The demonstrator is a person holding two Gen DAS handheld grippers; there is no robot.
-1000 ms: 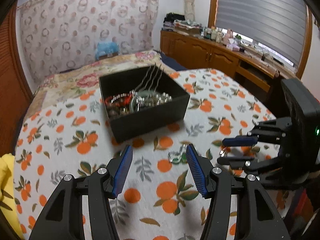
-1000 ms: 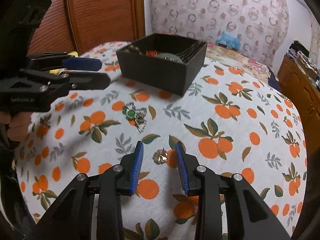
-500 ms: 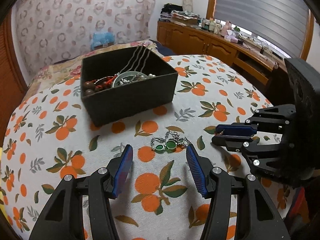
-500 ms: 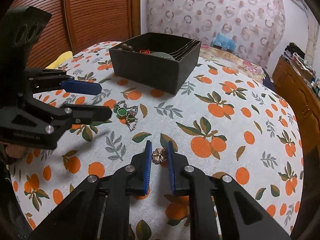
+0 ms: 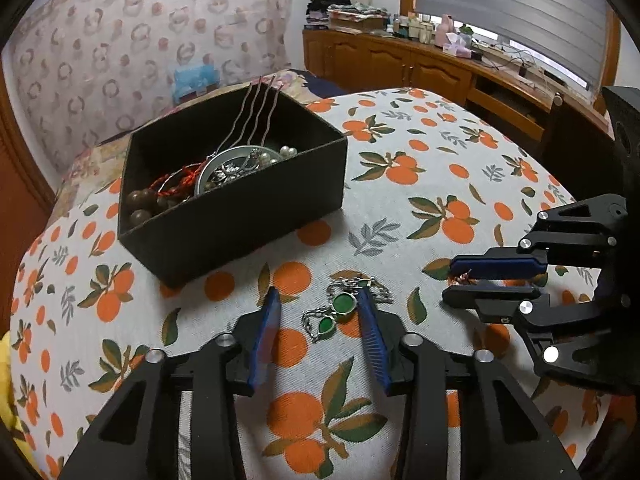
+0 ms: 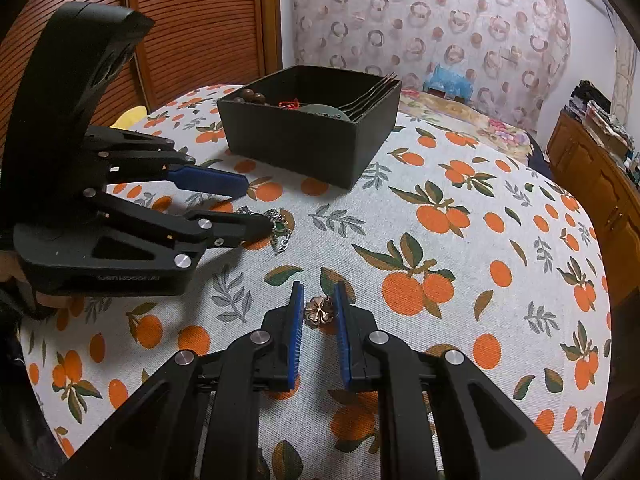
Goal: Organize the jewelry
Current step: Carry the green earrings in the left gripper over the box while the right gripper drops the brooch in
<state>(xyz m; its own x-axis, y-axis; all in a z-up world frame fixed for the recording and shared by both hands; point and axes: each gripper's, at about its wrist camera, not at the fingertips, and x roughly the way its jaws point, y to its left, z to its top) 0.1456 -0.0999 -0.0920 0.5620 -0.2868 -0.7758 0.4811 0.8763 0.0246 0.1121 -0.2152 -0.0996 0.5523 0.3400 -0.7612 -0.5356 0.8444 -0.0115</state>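
Pickup step. Left gripper (image 5: 318, 306) jaws closing around green-stone chain (image 5: 334, 314) on bed (image 5: 440, 184); right gripper (image 6: 318, 300) jaws narrowly spread, bracketing copper flower charm (image 6: 317, 309). Next: pinch, lift, carry to black box (image 5: 240, 216).

Both grippers angled down, just short of the black box (image 5: 240, 208). Left gripper (image 5: 316, 308) closing, pads not yet pressing; right gripper (image 6: 318, 300) narrow, pads not touching anything.

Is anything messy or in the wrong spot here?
Yes. Two pieces lie loose on the orange-print cloth instead of in the black box: a green-stone chain between the closing left gripper fingers, and a small copper flower between the right gripper fingers.
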